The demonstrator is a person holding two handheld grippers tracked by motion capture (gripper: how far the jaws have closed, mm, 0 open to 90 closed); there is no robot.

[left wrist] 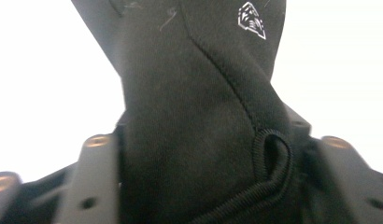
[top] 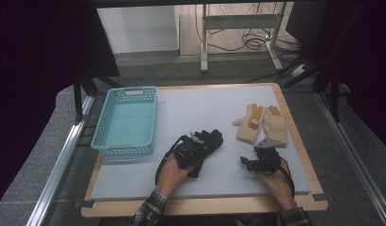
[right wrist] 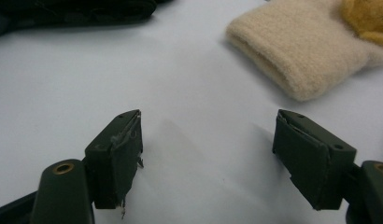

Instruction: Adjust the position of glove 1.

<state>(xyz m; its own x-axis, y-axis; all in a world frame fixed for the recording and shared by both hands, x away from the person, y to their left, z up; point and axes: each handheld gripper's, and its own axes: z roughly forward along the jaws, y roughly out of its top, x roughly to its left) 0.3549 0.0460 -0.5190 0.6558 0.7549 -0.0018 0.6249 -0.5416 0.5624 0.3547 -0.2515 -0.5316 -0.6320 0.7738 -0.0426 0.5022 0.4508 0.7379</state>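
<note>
My left gripper sits at the near middle of the counter, its jaws closed in on the black glove. In the left gripper view the glove fills the gap between the two jaws from side to side, cuff and hem loop nearest the camera. The glove's fingers are cut off at the top edge, and the jaw tips are hidden behind the fabric. A small white emblem shows on the glove.

My right gripper rests to the right with its jaws wide apart and nothing between them; the right gripper view shows bare counter in the gap.

The cream gloves lie just beyond it, one knit cuff ahead of the right jaw, apart from it. An orange patch is cut off by the frame edge.

The turquoise basket stands at the left.
</note>
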